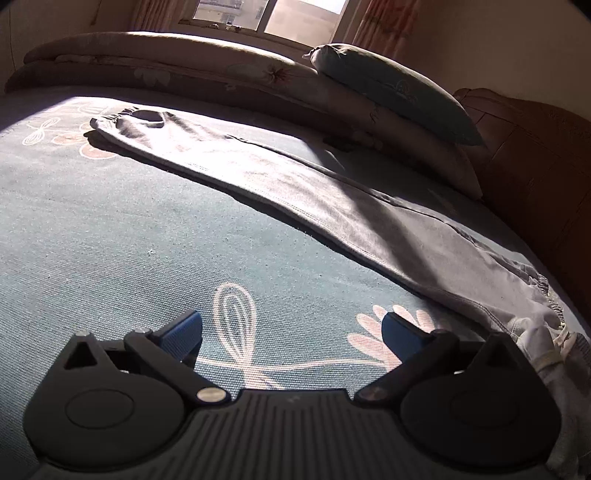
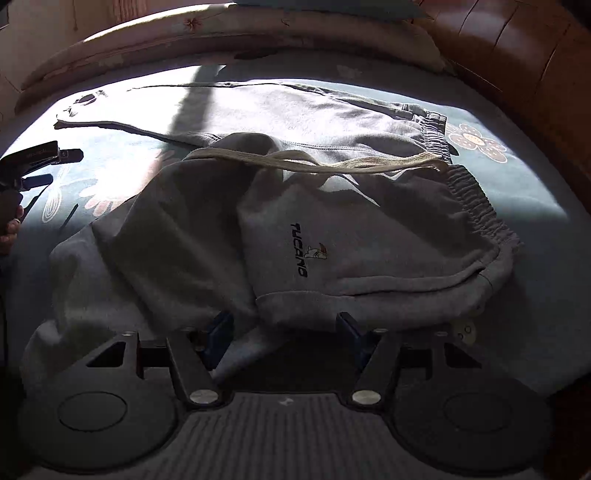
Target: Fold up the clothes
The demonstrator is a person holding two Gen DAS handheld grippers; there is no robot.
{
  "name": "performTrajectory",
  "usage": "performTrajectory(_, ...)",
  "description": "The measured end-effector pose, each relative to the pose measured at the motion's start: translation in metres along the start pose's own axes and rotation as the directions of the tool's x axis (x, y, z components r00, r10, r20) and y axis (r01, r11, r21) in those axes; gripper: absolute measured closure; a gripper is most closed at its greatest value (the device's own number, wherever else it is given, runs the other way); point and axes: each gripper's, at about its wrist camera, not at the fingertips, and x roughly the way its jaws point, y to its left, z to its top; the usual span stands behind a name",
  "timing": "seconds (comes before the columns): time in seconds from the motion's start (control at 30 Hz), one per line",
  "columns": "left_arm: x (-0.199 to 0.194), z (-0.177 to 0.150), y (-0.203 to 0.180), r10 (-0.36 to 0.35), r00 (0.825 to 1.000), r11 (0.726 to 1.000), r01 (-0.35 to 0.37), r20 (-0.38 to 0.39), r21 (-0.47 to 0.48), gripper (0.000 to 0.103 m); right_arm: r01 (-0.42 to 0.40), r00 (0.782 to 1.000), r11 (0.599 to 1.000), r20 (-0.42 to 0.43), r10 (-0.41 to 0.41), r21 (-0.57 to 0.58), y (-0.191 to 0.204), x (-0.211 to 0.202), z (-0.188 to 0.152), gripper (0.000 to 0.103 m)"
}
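Observation:
Grey sweatpants (image 1: 295,192) lie on the teal flowered bedsheet (image 1: 110,221), one leg stretched toward the sunlit far side. My left gripper (image 1: 291,332) hovers open over bare sheet, the pants to its right. In the right wrist view the pants (image 2: 369,236) are bunched up, with the logo side folded over, the elastic waistband (image 2: 476,206) at right and a cream drawstring (image 2: 332,164) across the top. My right gripper (image 2: 284,325) is open just above the folded edge; grey cloth lies between and under its blue pads without being pinched. The left gripper (image 2: 37,166) shows at the left edge.
A rolled floral quilt (image 1: 166,62) and a blue-grey pillow (image 1: 399,88) line the far side of the bed. A brown padded headboard (image 1: 535,155) stands at right. A window (image 1: 269,14) behind throws strong sunlight across the sheet.

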Motion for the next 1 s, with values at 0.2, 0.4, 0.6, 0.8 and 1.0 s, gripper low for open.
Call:
performTrajectory(0.2, -0.002, -0.003, -0.001, 0.003, 1.000, 1.000, -0.003, 0.000, 0.030, 0.001, -0.052, 0.996, 0.997, 0.079, 0.048, 0.054, -0.002, -0.009, -0.012, 0.034)
performTrajectory(0.4, 0.000, -0.004, -0.004, 0.019, 1.000, 0.998, -0.019, -0.002, 0.055, 0.001, -0.139, 0.988, 0.974, 0.097, 0.124, 0.178, -0.011, 0.005, -0.001, 0.032)
performTrajectory(0.6, 0.001, -0.004, -0.006, 0.030, 1.000, 0.997, -0.030, 0.001, 0.067, 0.001, -0.138, 0.987, 0.943, 0.116, 0.107, 0.302, -0.031, 0.013, -0.013, 0.032)
performTrajectory(0.8, 0.005, -0.008, -0.014, 0.051, 0.998, 0.992, -0.053, 0.021, 0.119, 0.001, -0.171, 0.974, 0.881, 0.211, 0.084, 0.441, -0.079, 0.009, -0.028, 0.030)
performTrajectory(1.0, -0.015, -0.012, -0.022, 0.151, 0.987, 0.983, -0.156, 0.059, 0.099, 0.001, -0.161, 0.965, 0.866, 0.258, 0.038, 0.473, -0.119, 0.009, -0.041, 0.027)
